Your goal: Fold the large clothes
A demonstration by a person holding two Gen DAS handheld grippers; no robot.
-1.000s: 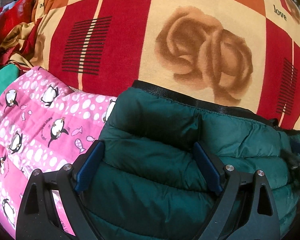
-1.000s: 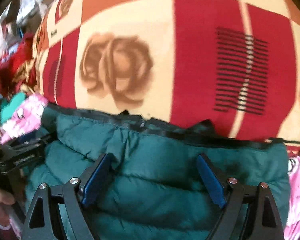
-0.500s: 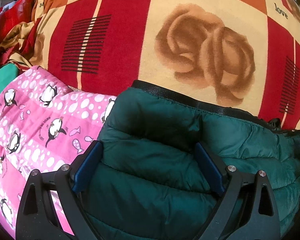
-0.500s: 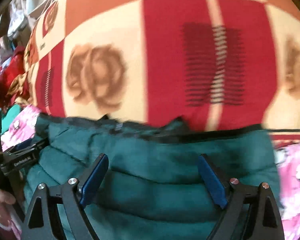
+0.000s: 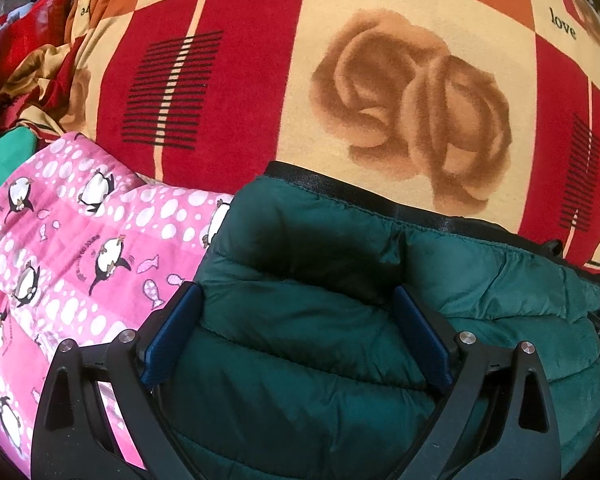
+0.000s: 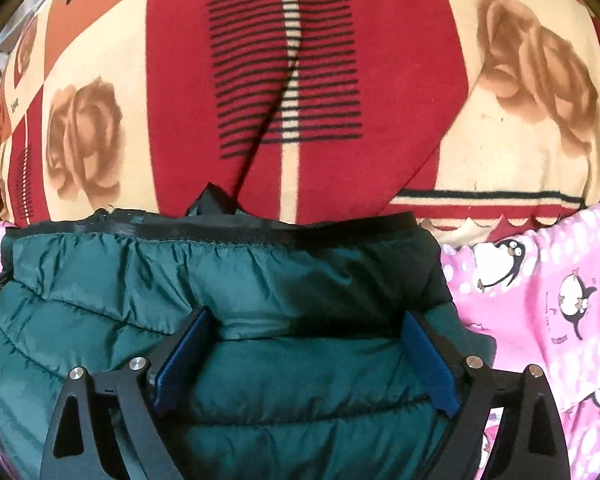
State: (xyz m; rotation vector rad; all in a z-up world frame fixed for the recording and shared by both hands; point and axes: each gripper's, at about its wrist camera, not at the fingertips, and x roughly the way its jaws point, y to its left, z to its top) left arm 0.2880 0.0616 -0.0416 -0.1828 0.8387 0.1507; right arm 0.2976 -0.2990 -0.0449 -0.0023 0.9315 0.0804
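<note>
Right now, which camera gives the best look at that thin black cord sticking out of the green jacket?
The right wrist view. There the black cord runs from the green jacket's dark top edge across the red blanket, fully visible. The left wrist view shows the jacket but not the cord.

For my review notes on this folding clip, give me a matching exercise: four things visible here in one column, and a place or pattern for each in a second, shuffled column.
Things:
1. dark green quilted puffer jacket
2. pink fleece blanket
3. red and cream checked blanket
4. black edge band

Descriptions:
A. printed with brown roses and the word "love"
B. runs along the jacket's far edge
C. printed with penguins and white dots
D. lies between the blue pads of both grippers

Pairs: 1-D, 2-C, 3-A, 4-B
</note>
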